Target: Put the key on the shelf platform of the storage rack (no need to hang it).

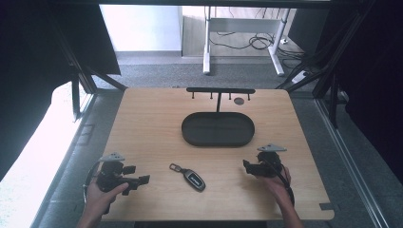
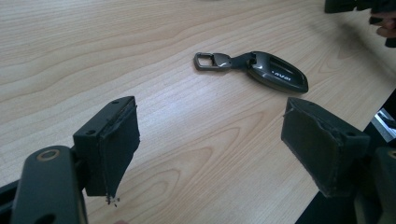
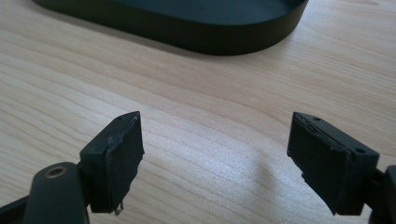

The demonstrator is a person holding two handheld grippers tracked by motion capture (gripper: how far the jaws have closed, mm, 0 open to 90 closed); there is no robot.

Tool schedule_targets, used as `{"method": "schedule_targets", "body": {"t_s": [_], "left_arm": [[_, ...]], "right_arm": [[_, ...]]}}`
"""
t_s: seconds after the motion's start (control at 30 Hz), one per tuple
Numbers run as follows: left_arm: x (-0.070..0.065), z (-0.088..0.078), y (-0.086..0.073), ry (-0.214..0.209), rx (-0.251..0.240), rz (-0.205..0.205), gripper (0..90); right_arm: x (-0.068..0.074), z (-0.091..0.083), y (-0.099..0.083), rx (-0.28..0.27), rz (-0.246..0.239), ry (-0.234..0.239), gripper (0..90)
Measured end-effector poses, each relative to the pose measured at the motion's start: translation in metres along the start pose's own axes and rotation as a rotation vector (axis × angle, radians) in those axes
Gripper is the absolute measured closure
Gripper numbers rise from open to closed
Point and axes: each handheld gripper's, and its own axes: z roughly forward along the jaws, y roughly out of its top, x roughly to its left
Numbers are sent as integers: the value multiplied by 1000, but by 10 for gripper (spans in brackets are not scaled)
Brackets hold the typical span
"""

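Left gripper point(image 1: 142, 179), high view, at about 8 o'clock on the wooden table point(image 1: 152, 123), near the front edge, held in the person's left hand point(image 1: 102, 194). Jaws point toward 3 o'clock, at the key fob. In the left gripper view point(image 2: 210, 149) they stand wide apart, nothing between them, bare wood below.

Key fob point(image 1: 194, 180) lies flat at 6 o'clock on the table, between the two grippers and touching neither. Its metal clip point(image 1: 176, 167) points to 10 o'clock. In the left gripper view the fob point(image 2: 275, 72) lies beyond the jaws, toward 1 o'clock.

Black oval tray point(image 1: 190, 128) sits at table centre, its hook rack point(image 1: 220, 90) rising at 12 o'clock behind it.

Right gripper point(image 1: 246, 165) at 4 o'clock, held in the right hand point(image 1: 278, 183), jaws toward 9 o'clock. In the right gripper view point(image 3: 215, 158) the jaws are spread apart and empty, the tray rim point(image 3: 210, 44) ahead at 12 o'clock.
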Motion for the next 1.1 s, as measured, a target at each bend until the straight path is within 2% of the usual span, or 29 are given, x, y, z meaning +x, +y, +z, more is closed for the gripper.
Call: {"method": "schedule_targets", "body": {"t_s": [0.2,0.3,0.47,0.6,0.9,1.1], "left_arm": [[3,1,-1,-5,5,-10,195],[2,-2,0,-5,-5,-9,196],[4,-4,-1,0,-7,-13,195],[3,-1,0,-2,2,-10,195],[2,3,3,-13,12,6,194],[2,7,5,-20,24,5,192]], "right_arm": [[-3,-7,6,-9,19,14,231],[-1,-14,8,-10,20,36,250],[5,-27,15,6,-29,49,261],[6,-39,25,10,-47,71,279],[20,-48,44,47,-95,121,280],[37,-51,56,72,-140,157,284]]}}
